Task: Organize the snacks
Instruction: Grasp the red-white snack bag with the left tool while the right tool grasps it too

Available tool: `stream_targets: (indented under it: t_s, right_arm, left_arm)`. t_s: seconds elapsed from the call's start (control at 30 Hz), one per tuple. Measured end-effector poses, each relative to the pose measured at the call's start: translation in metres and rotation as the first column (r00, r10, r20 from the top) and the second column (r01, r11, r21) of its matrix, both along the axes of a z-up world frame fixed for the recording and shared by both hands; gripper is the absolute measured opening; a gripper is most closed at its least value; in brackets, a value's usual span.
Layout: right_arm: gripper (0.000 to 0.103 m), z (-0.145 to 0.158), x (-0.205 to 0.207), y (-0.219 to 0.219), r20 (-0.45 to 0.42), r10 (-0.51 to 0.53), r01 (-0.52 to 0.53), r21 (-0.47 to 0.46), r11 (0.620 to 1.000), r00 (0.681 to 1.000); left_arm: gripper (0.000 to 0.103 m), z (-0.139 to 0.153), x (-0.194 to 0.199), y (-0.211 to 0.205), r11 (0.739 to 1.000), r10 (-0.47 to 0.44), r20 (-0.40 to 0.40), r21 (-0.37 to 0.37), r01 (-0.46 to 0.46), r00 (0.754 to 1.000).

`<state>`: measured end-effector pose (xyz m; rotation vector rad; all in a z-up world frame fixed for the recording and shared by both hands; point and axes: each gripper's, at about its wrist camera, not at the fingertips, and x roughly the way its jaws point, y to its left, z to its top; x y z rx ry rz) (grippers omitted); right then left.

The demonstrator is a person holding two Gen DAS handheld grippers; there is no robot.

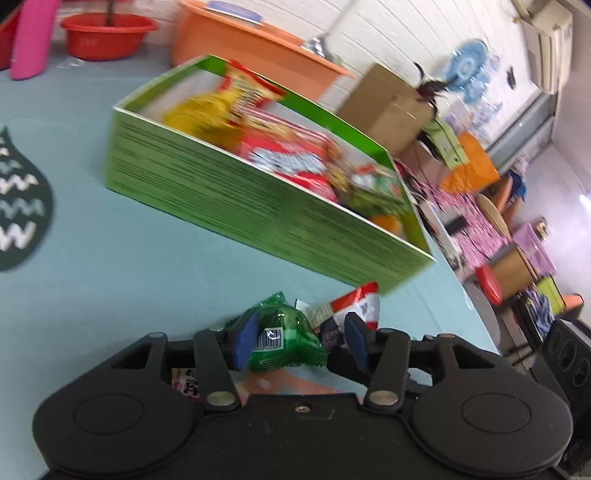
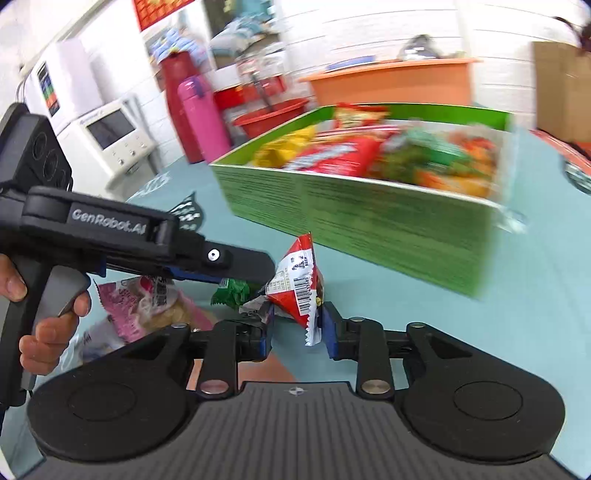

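Observation:
A green cardboard box (image 1: 236, 206) holding several snack packets stands on the teal table; it also shows in the right wrist view (image 2: 369, 218). My left gripper (image 1: 297, 341) is open, its blue pads on either side of a green snack packet (image 1: 284, 339) lying on the table. My right gripper (image 2: 297, 330) has its blue pads around a red and white snack packet (image 2: 295, 284), which stands tilted between them. That red and white packet (image 1: 360, 304) shows just right of the left gripper. The left gripper's body (image 2: 147, 240) crosses the right wrist view over the green packet (image 2: 232, 291).
A pink packet with round snacks (image 2: 147, 306) lies at the left by the hand. A dark patterned mat (image 1: 18, 203) lies on the table at left. A pink flask (image 2: 201, 118), a red basin (image 1: 107, 35) and an orange tub (image 1: 251, 48) stand behind the box.

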<state>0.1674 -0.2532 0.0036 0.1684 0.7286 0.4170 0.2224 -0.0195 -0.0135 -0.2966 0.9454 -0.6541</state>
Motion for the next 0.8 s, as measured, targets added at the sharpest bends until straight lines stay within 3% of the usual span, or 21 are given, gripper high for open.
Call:
stream_targets:
  t_s: [0.13,0.23,0.37,0.57,0.8]
  right_arm:
    - [0.057,-0.001,-0.017,-0.025,0.004,-0.037,0.037,0.013,0.999,0.999]
    - [0.058,-0.002,-0.021,-0.031,0.012,-0.034,0.034,0.030,0.999,0.999]
    - [0.072,-0.001,-0.029,-0.036,0.036,-0.016,0.014,0.037,0.999,0.999]
    - [0.076,-0.001,-0.031,-0.037,0.051,0.003,-0.005,0.042,0.999,0.999]
    - [0.077,-0.005,-0.031,-0.041,0.038,-0.012,0.010,0.047,0.999,0.999]
  left_arm:
    - [0.086,0.004,-0.017,-0.014,1.000,0.002,0.025,-0.009,-0.002,1.000]
    - [0.087,0.006,-0.028,-0.017,0.998,0.056,0.050,0.017,-0.057,0.997]
    - [0.087,0.015,-0.050,-0.013,0.995,0.099,0.088,0.016,-0.101,0.991]
    - [0.087,0.030,-0.058,-0.025,0.999,0.048,0.135,-0.015,-0.047,0.990]
    - [0.088,0.014,-0.038,-0.062,1.000,0.002,0.108,0.014,-0.004,0.994]
